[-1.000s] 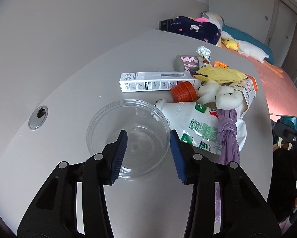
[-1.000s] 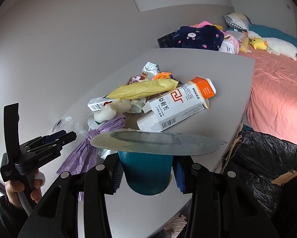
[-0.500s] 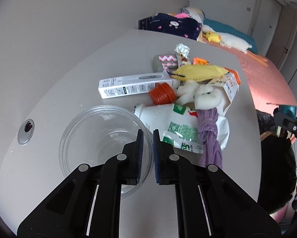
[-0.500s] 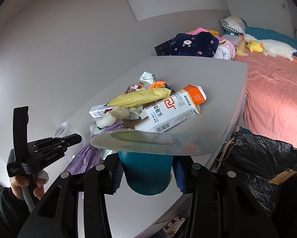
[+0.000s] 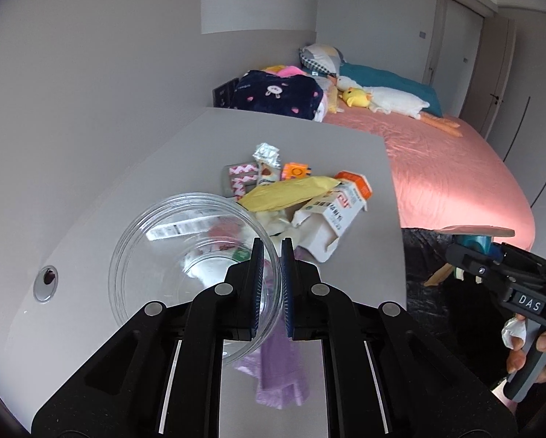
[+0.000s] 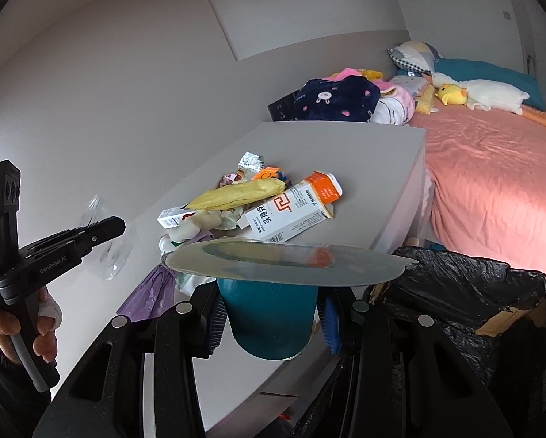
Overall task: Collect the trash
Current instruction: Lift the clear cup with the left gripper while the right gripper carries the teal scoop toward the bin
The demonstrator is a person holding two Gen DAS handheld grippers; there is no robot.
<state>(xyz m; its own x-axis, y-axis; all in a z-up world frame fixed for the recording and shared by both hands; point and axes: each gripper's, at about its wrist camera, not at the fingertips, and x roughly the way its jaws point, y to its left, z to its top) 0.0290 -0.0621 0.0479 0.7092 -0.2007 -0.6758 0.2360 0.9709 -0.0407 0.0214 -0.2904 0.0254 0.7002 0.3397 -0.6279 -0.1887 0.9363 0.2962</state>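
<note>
Grey surface (image 5: pixel 90 241) cluttered with trash; left gripper (image 5: pixel 272 284) has clamped the clear bowl (image 5: pixel 185 255) rim and lifted it, so it can go to the black-lined bin (image 6: pixel 466 292); right gripper (image 6: pixel 271 323) holds the teal cup (image 6: pixel 269 317).

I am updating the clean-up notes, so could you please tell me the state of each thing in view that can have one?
Left gripper: shut on the clear plastic cup's rim.
Clear plastic cup: lifted, tilted, empty.
Right gripper: shut on the teal cup.
Teal cup: upright, foil lid peeled up.
Milk carton: lying flat, top torn open.
Black trash bag: open.

Carton (image 6: pixel 291 211) on table (image 6: pixel 382 168), bed (image 6: pixel 492 168) right of it.
</note>
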